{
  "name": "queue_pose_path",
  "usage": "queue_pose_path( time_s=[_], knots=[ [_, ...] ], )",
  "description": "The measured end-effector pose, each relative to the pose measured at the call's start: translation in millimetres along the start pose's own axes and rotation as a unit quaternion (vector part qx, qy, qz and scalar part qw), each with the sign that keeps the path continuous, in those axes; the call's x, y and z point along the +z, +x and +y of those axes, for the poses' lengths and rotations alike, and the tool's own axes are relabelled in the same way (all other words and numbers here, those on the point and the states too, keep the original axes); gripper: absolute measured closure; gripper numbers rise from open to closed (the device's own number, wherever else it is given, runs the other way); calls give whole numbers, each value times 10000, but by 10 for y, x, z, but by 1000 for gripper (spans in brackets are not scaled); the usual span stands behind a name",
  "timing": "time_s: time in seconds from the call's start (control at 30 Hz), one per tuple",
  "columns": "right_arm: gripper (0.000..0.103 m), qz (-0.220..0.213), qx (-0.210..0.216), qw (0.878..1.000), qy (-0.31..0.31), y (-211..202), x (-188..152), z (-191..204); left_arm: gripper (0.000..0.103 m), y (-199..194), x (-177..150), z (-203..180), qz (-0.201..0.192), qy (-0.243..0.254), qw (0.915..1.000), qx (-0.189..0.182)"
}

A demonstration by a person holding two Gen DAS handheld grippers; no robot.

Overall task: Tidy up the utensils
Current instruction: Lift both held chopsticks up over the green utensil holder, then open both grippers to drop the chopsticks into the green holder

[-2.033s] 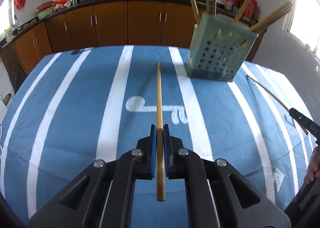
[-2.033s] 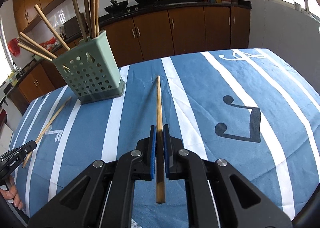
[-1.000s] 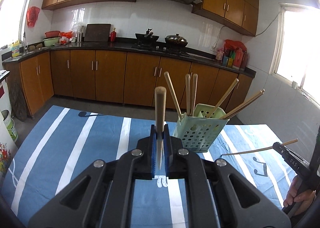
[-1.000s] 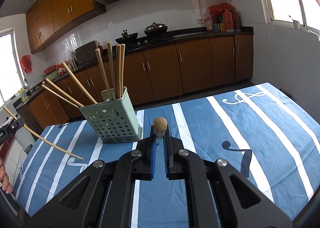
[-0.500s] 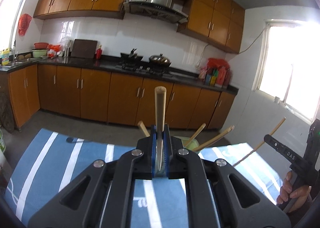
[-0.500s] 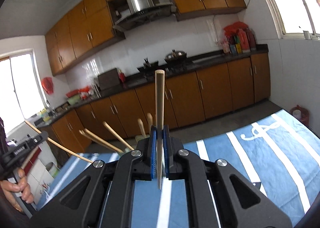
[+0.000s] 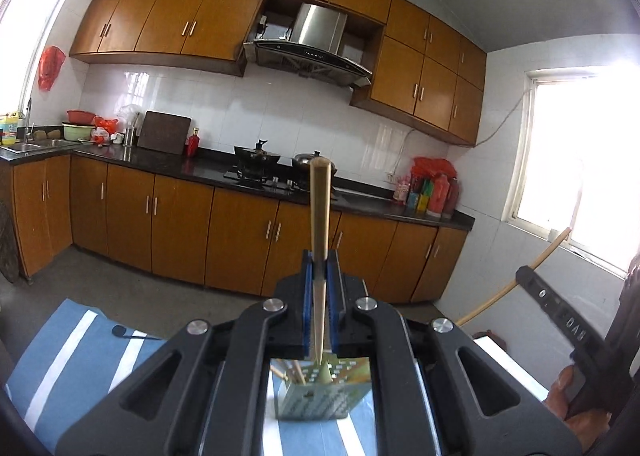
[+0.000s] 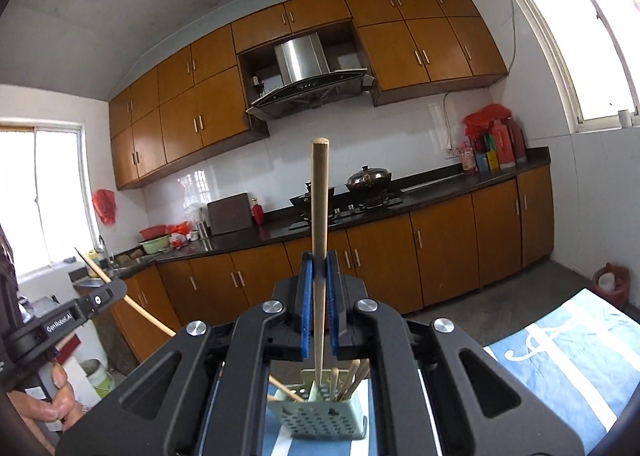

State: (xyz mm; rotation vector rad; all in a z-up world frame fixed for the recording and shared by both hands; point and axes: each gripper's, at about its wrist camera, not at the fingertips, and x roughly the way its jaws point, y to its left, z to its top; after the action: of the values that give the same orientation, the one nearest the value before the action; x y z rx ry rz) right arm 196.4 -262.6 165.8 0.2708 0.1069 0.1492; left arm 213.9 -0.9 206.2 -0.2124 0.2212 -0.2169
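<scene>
Both grippers raised (clamping chopsticks), left gripper [image 7: 320,296], right gripper [image 8: 319,296], holder [image 8: 320,420] below

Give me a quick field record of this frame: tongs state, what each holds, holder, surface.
left tongs: shut on a chopstick, stick near upright
right tongs: shut on a second chopstick, also near upright
holder: pale green perforated caddy, below both tongs, several chopsticks already leaning inside
held tips: both look above the holder, not yet inside
surface: blue tablecloth with white stripes
background: kitchen counter, wooden cabinets
</scene>
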Motion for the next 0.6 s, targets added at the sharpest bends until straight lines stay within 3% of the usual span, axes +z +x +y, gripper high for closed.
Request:
queue_pose_path(
  time_s=[0.3, 0.6],
  knots=[
    [96, 444, -54, 9990, -50, 446, -279, -38, 95, 533, -348, 25, 282, 8, 9996, 60],
    [96, 630, -83, 9980, -54, 586, -403, -54, 95, 741, -527, 117, 457, -33, 9989, 24]
  ],
)
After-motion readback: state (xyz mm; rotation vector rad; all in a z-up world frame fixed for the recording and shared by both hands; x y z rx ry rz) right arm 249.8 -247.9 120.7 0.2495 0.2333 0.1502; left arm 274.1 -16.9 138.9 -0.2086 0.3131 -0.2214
